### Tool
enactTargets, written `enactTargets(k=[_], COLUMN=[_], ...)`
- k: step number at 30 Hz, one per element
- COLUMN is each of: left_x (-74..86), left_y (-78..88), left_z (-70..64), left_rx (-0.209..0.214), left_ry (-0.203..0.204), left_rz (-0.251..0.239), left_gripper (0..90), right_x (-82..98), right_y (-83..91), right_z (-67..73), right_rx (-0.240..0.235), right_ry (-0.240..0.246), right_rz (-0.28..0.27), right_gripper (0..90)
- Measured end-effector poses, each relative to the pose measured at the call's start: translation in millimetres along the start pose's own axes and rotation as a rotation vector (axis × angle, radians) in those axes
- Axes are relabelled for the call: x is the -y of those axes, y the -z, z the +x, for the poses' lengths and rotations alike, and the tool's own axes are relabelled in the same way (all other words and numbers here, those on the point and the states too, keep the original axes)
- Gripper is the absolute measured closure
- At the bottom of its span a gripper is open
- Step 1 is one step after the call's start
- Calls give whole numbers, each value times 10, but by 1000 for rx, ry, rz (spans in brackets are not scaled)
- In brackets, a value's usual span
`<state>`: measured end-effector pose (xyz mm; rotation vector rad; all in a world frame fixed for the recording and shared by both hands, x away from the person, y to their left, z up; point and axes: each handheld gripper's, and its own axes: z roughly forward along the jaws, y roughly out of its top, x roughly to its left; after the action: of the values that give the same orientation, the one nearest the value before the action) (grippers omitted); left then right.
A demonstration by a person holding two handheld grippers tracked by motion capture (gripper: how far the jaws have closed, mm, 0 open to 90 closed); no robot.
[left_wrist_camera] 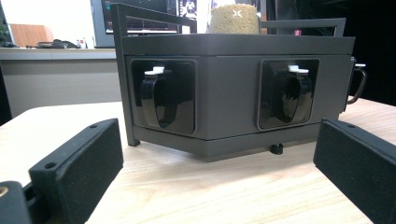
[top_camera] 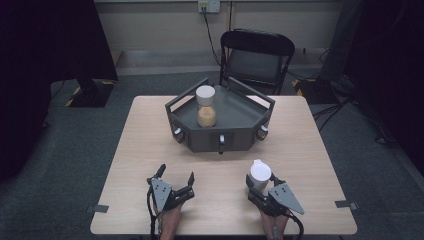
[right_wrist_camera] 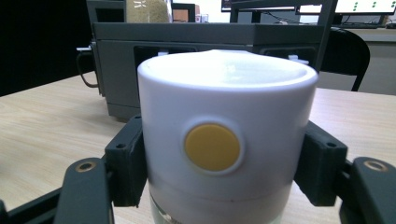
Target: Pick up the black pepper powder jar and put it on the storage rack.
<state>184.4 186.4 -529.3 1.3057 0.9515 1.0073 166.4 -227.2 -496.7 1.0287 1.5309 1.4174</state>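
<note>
A white-lidded jar (top_camera: 260,175) is clamped at its lid between the fingers of the right gripper (top_camera: 261,186), near the front of the wooden surface (top_camera: 125,165). The left gripper (top_camera: 176,176) is held with fingers spread wide, empty, facing the grey tray (top_camera: 240,117), where a grain-filled jar (top_camera: 206,106) is seen.

My table (top_camera: 150,165) is evenly lit from overhead, shadows soft. Room corners fall dark. Close-ups look slightly soft.
</note>
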Motion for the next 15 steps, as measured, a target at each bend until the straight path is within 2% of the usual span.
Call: enactTargets(k=[15], left_x=[-1], left_y=[0], left_z=[-2], left_rx=[-1], left_ry=[1], left_rz=[0], left_gripper=[7], right_x=[-152], right_y=[-38], right_z=[-27], right_rx=[-19], right_ry=[-3], right_rz=[27], right_gripper=[302])
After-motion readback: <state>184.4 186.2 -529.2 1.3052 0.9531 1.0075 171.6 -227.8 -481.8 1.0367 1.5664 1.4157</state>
